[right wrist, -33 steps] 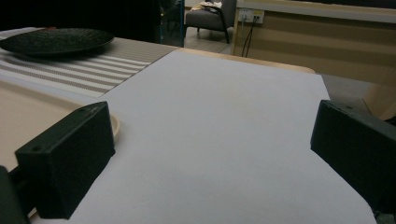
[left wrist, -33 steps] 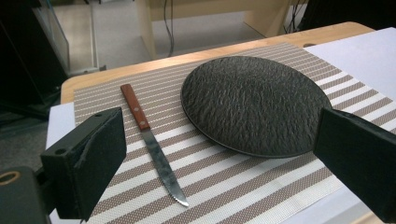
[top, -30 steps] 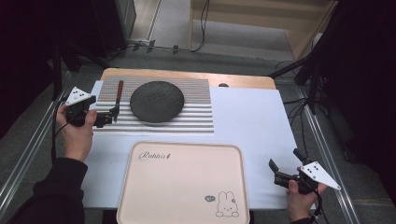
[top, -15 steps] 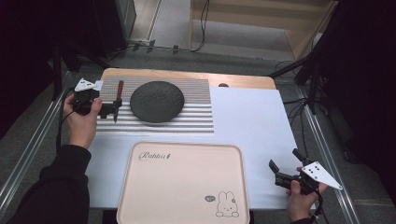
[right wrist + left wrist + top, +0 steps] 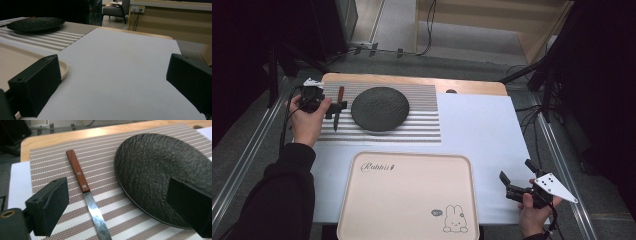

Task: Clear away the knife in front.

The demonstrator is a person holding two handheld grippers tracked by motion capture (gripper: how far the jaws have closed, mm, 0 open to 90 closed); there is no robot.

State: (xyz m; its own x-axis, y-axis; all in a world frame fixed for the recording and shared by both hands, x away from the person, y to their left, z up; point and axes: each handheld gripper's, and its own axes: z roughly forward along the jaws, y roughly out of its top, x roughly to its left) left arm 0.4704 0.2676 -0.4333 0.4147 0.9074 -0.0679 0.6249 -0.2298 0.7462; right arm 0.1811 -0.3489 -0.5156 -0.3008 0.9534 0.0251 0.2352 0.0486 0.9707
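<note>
A knife lies on the striped placemat [image 5: 422, 125], left of a dark round plate [image 5: 379, 108]; it has a brown wooden handle [image 5: 340, 93] and a steel blade [image 5: 96, 215]. My left gripper [image 5: 335, 107] is open over the knife's middle, with the blade running between its jaws in the left gripper view. There the plate [image 5: 160, 175] sits just behind the right jaw. My right gripper [image 5: 516, 171] is open and holds nothing. It sits low over the white sheet [image 5: 120, 65] near the table's front right corner.
A large beige tray [image 5: 407, 195] with a rabbit print lies at the front centre, its rim [image 5: 63, 68] just left of my right gripper. The wooden table edge [image 5: 412, 80] runs along the back. Metal rails flank the table.
My left gripper has moved forward and to the right, from beside the placemat to over the knife. The right gripper has stayed nearly still.
</note>
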